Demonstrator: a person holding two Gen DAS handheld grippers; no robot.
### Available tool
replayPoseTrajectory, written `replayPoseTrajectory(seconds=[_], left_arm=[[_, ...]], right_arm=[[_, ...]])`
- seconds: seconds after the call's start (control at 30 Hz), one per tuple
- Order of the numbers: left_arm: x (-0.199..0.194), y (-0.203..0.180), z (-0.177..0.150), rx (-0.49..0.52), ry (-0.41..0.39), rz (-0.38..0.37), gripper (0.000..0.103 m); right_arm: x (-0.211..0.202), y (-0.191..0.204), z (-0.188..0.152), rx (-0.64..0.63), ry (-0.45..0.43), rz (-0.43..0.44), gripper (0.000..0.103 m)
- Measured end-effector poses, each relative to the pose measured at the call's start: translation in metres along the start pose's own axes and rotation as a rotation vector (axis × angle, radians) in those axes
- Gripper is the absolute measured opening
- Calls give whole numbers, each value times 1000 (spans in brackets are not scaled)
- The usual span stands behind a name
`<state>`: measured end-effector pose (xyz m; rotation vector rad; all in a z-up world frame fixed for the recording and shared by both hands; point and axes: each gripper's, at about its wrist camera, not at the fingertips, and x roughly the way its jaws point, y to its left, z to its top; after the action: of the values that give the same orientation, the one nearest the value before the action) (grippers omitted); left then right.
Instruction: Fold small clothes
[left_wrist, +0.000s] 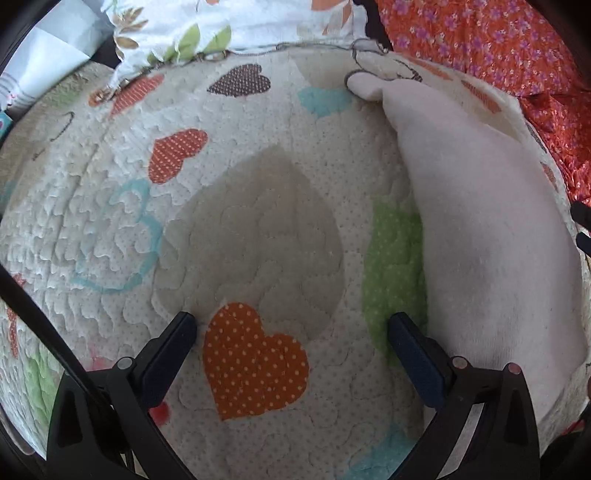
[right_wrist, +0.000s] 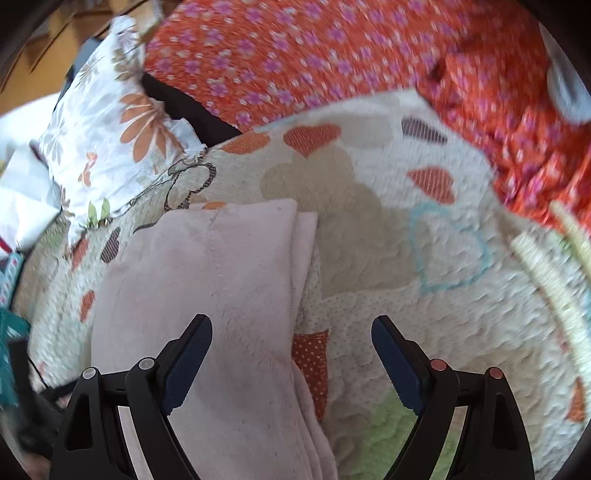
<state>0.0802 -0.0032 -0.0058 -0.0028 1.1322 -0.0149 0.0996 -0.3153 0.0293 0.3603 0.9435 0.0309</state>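
Observation:
A small pale pink garment (left_wrist: 476, 221) lies folded lengthwise on a quilted heart-print blanket (left_wrist: 258, 229). In the left wrist view it stretches along the right side, just right of my left gripper (left_wrist: 291, 328), which is open and empty above an orange heart. In the right wrist view the garment (right_wrist: 207, 295) lies under and ahead of the left finger of my right gripper (right_wrist: 291, 332), which is open and empty. Its right edge shows two stacked layers.
An orange floral fabric (right_wrist: 332, 62) is heaped at the far side of the blanket. A white leaf-print pillow (right_wrist: 107, 122) lies at the far left, also in the left wrist view (left_wrist: 221, 26). A striped cloth (right_wrist: 550, 258) sits at the right edge.

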Motion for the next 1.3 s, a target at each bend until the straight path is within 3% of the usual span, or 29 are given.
replayPoseTrajectory(seconds=[0.13,0.2,0.27,0.33,0.43,0.47,0.6,0.67,0.7,0.73,0.77,0.83,1.0,1.07,1.13,1.2,1.3], left_arm=[[-4,7,-17,3,-79,-38,103],[-10,5,-17,13,-47,-33,101],[-27,14,-14,-56,-82,-142,80],[-34,17,-3,-111,-96,-249,80],[-34,9,20,-121,-111,-315,87],[-26,0,31,-109,-99,-374,92],[15,-26,62,-141,40,-575,94],[19,-34,70,-172,30,-543,92],[16,-38,71,-162,28,-526,81],[10,-43,73,-138,34,-543,50],[4,-44,74,-126,34,-527,46],[-10,-41,78,-115,27,-513,39],[-36,-25,98,-102,5,-454,42],[-24,-22,105,-109,32,-375,54],[-13,-21,102,-104,34,-274,54],[-16,-14,93,-122,9,-285,61],[-35,2,71,-171,-15,-318,65]], right_arm=[[2,-1,2,5,6,25,91],[2,1,2,-10,0,18,91],[2,1,2,-16,-7,5,91],[4,-2,4,-4,-12,-4,91],[13,-7,11,25,2,17,91],[20,-9,14,34,15,37,91],[54,-13,21,73,86,144,91],[64,-14,21,120,89,193,91],[66,-12,22,142,82,209,79],[69,-7,22,160,105,255,47],[72,-1,23,178,138,296,39],[60,16,28,131,126,294,31],[16,48,46,54,29,405,25],[12,55,47,15,-6,351,30],[19,55,42,0,-24,237,42],[28,48,36,9,7,177,42],[14,42,31,20,-17,170,42]])
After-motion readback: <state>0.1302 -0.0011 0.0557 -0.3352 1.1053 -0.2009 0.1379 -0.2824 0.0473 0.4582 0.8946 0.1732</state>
